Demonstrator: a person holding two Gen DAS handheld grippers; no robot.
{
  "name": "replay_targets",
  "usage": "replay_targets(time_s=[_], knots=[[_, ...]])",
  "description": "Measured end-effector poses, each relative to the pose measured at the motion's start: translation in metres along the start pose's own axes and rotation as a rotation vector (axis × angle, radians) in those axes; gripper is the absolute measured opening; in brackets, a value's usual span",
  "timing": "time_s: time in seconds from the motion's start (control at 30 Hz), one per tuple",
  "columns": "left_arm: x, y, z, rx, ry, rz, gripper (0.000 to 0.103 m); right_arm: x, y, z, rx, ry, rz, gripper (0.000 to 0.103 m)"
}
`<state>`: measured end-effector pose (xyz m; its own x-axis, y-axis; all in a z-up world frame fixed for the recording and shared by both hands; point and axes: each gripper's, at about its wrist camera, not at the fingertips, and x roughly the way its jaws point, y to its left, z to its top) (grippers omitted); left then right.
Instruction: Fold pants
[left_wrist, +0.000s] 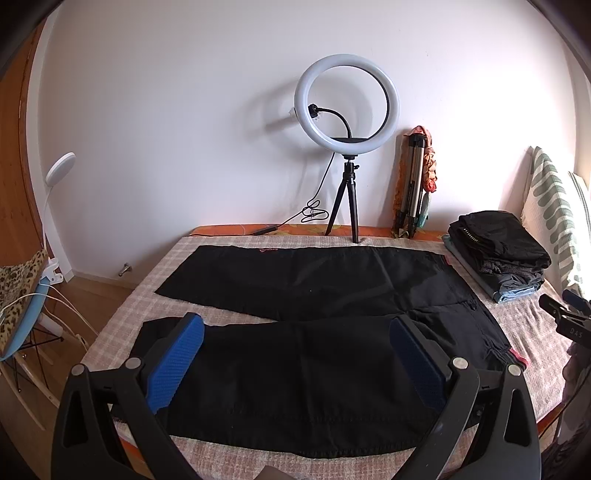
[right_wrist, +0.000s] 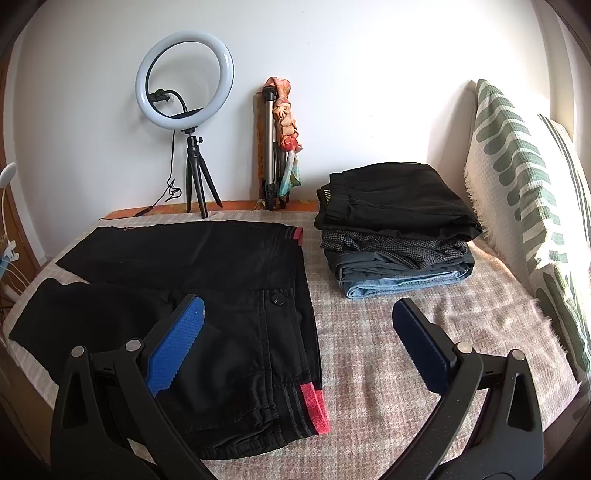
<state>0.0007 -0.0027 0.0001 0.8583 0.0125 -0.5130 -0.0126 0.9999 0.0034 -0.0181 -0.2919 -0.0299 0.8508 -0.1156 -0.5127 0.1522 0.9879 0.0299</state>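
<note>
Black pants (left_wrist: 295, 295) lie spread flat on the checked bedspread (left_wrist: 229, 458), legs pointing left, waistband with a red patch at the right. In the right wrist view the pants (right_wrist: 207, 280) fill the left half, their red-striped waistband (right_wrist: 314, 406) near the front. My left gripper (left_wrist: 295, 328) is open and empty, hovering over the near leg. My right gripper (right_wrist: 295, 314) is open and empty, above the waistband's edge. The right gripper also shows at the right edge of the left wrist view (left_wrist: 565, 314).
A stack of folded clothes (right_wrist: 395, 229) sits at the back right of the bed. A green-patterned pillow (right_wrist: 524, 192) leans at the right. A ring light on a tripod (left_wrist: 347, 110) and a folded tripod (left_wrist: 413, 181) stand by the wall. A chair (left_wrist: 18, 295) stands left of the bed.
</note>
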Motion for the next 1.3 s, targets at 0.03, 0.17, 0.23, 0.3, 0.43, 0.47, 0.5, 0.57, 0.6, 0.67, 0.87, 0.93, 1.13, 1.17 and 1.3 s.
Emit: replay_targets(time_s=[0.03,0.17,0.23,0.3,0.43,0.47,0.5,0.57,0.6,0.67,0.87,0.93,1.13,1.17,1.3], knots=[[0.0001,0.0005,-0.0001,-0.001,0.000,0.000,0.102,-0.0002,-0.0001,0.0002,0.003,-0.001,0.001,0.103],[0.0001,0.0007,0.0004,-0.001,0.000,0.000,0.102,0.0000,-0.0002,-0.0003,0.000,0.001,0.003,0.103],[0.0003,0.0009,0.0001,0.000,0.000,0.000,0.102,0.0000,-0.0003,-0.0004,0.001,0.001,0.002,0.103],[0.0004,0.0013,0.0002,-0.001,0.001,0.000,0.102,-0.0001,-0.0001,-0.0004,0.002,0.001,0.002,0.103],[0.0003,0.0015,0.0009,-0.002,0.003,0.000,0.102,0.0000,0.0002,-0.0008,0.000,0.002,0.002,0.103],[0.0002,0.0013,0.0004,-0.002,0.003,0.001,0.102,-0.0001,0.0001,-0.0008,0.000,0.002,0.002,0.103],[0.0002,0.0014,0.0003,-0.002,0.003,0.001,0.102,0.0001,-0.0001,-0.0010,0.000,0.003,0.003,0.103],[0.0004,0.0020,0.0001,-0.002,0.005,-0.001,0.102,0.0000,0.0003,-0.0012,-0.001,0.002,0.002,0.103],[0.0003,0.0021,0.0000,-0.002,0.005,-0.001,0.102,0.0000,0.0002,-0.0012,-0.001,0.002,0.002,0.103],[0.0002,0.0022,-0.0004,-0.002,0.004,0.000,0.102,0.0000,0.0003,-0.0010,-0.001,0.002,0.002,0.103],[0.0002,0.0028,-0.0010,-0.002,0.004,0.001,0.102,0.0002,0.0007,-0.0008,-0.002,0.003,0.002,0.103],[0.0004,0.0028,-0.0011,-0.003,0.004,0.001,0.102,0.0003,0.0007,-0.0008,-0.002,0.004,0.001,0.103],[0.0010,0.0020,-0.0021,0.001,0.006,0.000,0.102,0.0008,0.0007,-0.0013,-0.004,0.005,-0.001,0.103],[0.0012,0.0020,-0.0020,0.000,0.007,-0.001,0.102,0.0007,0.0009,-0.0011,-0.003,0.004,-0.002,0.103],[0.0011,0.0016,-0.0022,0.000,0.007,0.000,0.102,0.0012,0.0012,-0.0007,-0.004,0.005,-0.003,0.103]])
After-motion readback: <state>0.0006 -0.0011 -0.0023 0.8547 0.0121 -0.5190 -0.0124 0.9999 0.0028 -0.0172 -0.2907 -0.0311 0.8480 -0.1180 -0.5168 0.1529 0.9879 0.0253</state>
